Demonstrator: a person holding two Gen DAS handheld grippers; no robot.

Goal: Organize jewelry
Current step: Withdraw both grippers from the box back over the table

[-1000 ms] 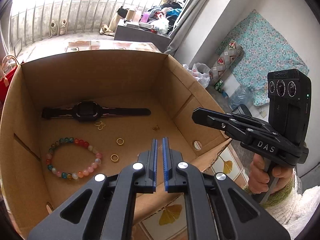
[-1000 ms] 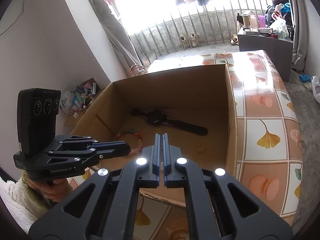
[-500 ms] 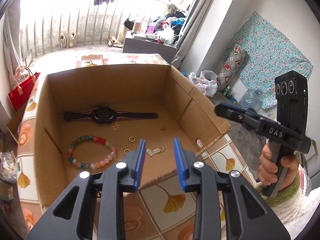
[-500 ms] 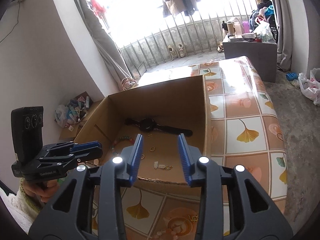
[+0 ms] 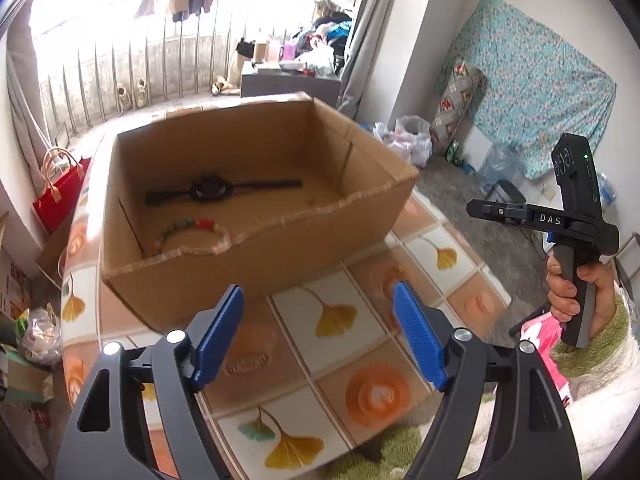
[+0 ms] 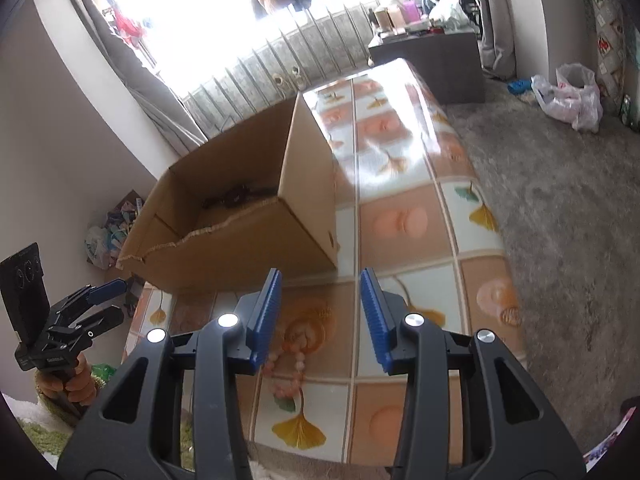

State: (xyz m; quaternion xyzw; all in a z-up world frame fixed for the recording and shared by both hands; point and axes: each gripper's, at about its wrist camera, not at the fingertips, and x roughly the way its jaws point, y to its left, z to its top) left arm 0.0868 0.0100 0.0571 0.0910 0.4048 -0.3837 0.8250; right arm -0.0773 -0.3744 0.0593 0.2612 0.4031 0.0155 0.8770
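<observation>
"DAS" reads white on my right gripper (image 5: 476,207), jaws parted and empty over the ginkgo-patterned tabletop (image 6: 404,216), my left gripper (image 5: 320,334) opening on nothing, while the cardboard box (image 5: 320,240) holds a watch (image 5: 208,190) and a blurred bead bracelet (image 5: 192,230) half-hidden by its torn rim.

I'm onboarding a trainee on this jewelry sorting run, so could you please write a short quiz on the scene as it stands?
1. Which item lies in the cardboard box behind the multicoloured bead bracelet? A) a black watch B) a spoon C) a key
2. True or false: the pink bead bracelet lies inside the box.
3. Fill in: the right claw, its pads apart, holds ____.
Key: 1 A. 2 False: it lies on the table, outside the box, in front of the right claw. 3 Nothing.
</observation>
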